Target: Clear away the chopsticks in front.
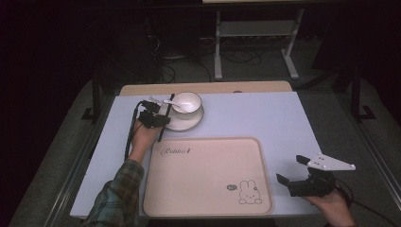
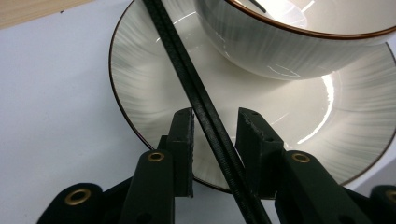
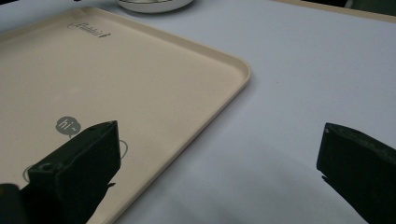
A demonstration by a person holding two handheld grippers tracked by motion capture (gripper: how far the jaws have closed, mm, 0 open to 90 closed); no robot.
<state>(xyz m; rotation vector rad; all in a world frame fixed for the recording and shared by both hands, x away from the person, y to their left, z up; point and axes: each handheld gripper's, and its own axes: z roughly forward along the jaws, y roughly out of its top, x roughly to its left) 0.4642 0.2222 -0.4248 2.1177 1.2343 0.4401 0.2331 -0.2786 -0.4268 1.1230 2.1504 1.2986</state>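
Note:
A pair of black chopsticks (image 2: pixel 187 74) lies slanted across the rim of a white plate (image 2: pixel 140 93) that carries a white bowl (image 2: pixel 289 42). My left gripper (image 2: pixel 215 116) straddles the chopsticks over the plate's near edge; a small gap shows on each side of them, so the pads are not pressing. From above, the left gripper (image 1: pixel 161 113) sits at the plate's (image 1: pixel 189 124) left edge, with the chopsticks (image 1: pixel 161 132) running toward the tray. A white spoon (image 1: pixel 172 103) rests in the bowl (image 1: pixel 188 100). My right gripper (image 1: pixel 289 169) hovers open and empty, right of the tray.
A large beige tray (image 1: pixel 198 156) with a rabbit drawing lies at the front centre of the white table (image 1: pixel 265 118). Through the right gripper (image 3: pixel 217 128) I see its corner (image 3: pixel 233 70). A wooden strip (image 1: pixel 222 87) edges the table's far side, with dark floor and cables beyond.

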